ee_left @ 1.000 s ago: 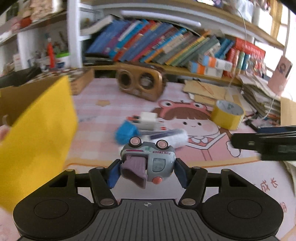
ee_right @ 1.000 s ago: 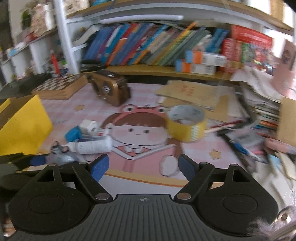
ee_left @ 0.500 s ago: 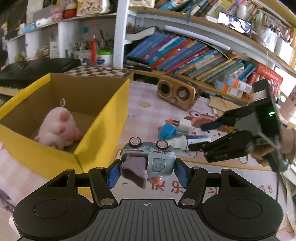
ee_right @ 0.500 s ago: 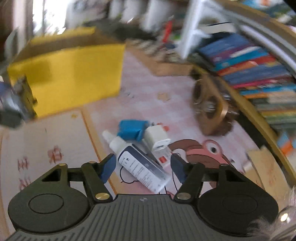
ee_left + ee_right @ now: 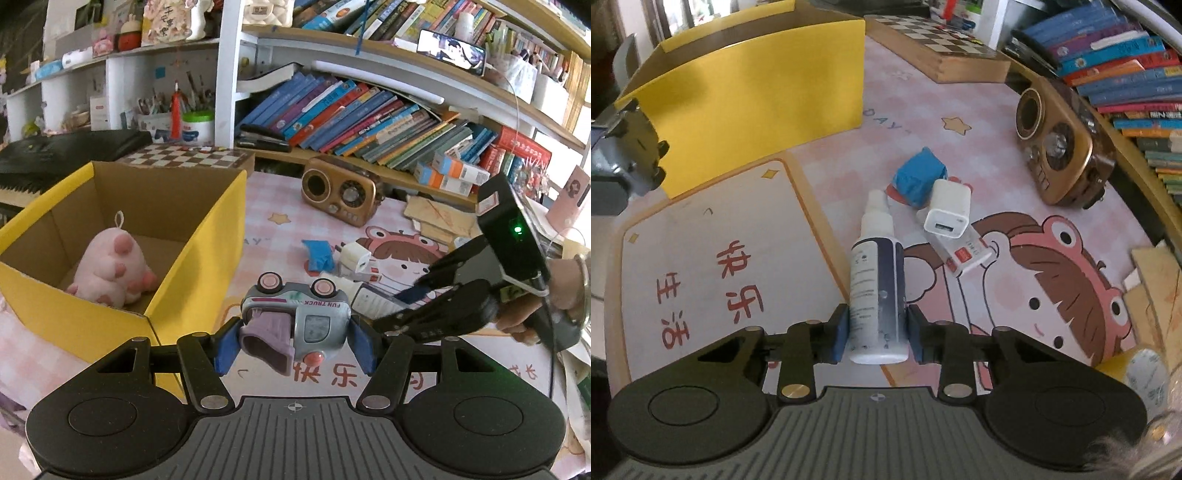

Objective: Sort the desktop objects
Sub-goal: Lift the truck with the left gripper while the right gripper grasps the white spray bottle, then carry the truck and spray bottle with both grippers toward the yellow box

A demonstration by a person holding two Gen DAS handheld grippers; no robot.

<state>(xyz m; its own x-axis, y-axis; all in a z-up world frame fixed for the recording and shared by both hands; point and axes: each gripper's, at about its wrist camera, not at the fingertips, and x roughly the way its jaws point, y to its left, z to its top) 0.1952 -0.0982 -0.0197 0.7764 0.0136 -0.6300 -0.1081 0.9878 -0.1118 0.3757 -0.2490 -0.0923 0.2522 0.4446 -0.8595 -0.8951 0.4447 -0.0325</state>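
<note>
1. your right gripper is clamped on the spray bottle, lying mid-mat; smooth, light plastic, so grip the body.
2. your left gripper clutches the rigid toy truck beside the yellow box.

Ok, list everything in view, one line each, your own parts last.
toy truck: one, grey, between the left fingers
spray bottle: one, white and navy, between the right fingers, on the mat
charger plug: one, white, beside the bottle
blue packet: one, blue, behind the plug
cardboard box: one, yellow, left on the desk
plush toy: one, pink, inside the box
radio: one, brown, near the shelf
chessboard: one, brown and white, behind the box
books: many, mixed, on the shelf
left gripper: shut on the truck
right gripper: shut on the bottle
</note>
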